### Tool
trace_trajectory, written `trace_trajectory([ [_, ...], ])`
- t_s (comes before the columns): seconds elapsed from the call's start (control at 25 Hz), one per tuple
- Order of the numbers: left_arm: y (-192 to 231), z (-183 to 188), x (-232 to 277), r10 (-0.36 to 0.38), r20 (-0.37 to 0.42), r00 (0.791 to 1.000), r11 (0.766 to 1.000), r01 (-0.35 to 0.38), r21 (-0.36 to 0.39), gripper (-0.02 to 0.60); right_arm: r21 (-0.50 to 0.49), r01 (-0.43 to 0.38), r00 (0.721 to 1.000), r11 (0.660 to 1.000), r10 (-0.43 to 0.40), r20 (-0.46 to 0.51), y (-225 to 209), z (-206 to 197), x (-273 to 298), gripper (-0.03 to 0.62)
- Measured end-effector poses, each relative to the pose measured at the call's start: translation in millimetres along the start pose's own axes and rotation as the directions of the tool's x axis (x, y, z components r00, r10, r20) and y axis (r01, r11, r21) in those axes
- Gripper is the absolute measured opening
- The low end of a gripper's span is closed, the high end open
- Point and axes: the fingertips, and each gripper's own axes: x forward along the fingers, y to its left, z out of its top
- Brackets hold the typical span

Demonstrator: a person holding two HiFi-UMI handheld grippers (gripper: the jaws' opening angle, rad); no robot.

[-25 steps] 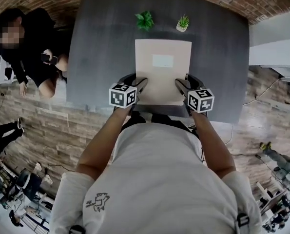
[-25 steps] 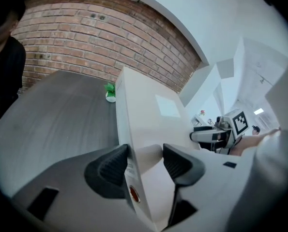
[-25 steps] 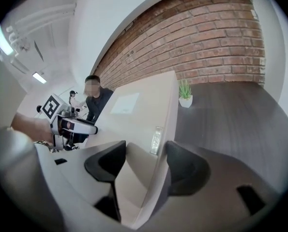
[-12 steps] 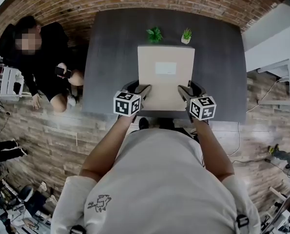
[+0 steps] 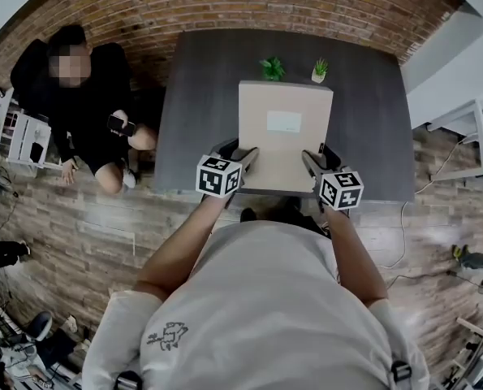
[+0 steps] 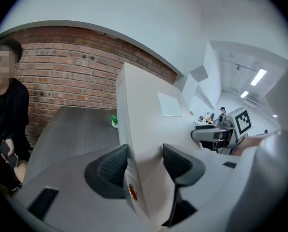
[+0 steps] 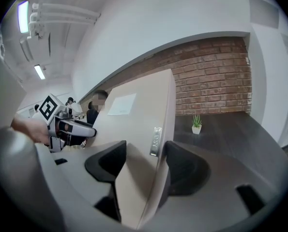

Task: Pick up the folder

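The flat beige cardboard folder [image 5: 286,140] with a white label [image 5: 284,121] hangs tilted above the near part of the dark grey desk [image 5: 200,96]. The left gripper [image 5: 243,154] pinches its near left edge and the right gripper [image 5: 310,159] pinches its near right edge, beside a small metal clasp [image 7: 156,141]. Beyond the folder's far edge, well apart from it, stand a leafy green plant [image 5: 272,68] and a spiky green plant in a small white pot [image 5: 320,71]. A red brick wall [image 5: 225,6] runs behind the desk. At the desk's left side sits a person in black [image 5: 79,104] holding a phone [image 5: 116,124].
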Motion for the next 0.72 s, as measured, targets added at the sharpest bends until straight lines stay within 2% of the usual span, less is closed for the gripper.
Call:
trace_trajectory([
  [0.36, -17.3, 14.2, -17.5, 0.036, 0.051, 0.998, 0.999, -0.037, 0.019, 0.243, -0.040, -0.026, 0.999, 0.999, 0.028, 0.042, 3.6, 21.2, -16.3, 0.261],
  [0.72, -71.3, 14.3, -8.2, 0.089, 0.063, 0.994, 0.996, -0.090, 0.016, 0.242, -0.050, -0.066, 0.996, 0.997, 0.068, 0.049, -30.6, 21.7, -54.9, 0.259],
])
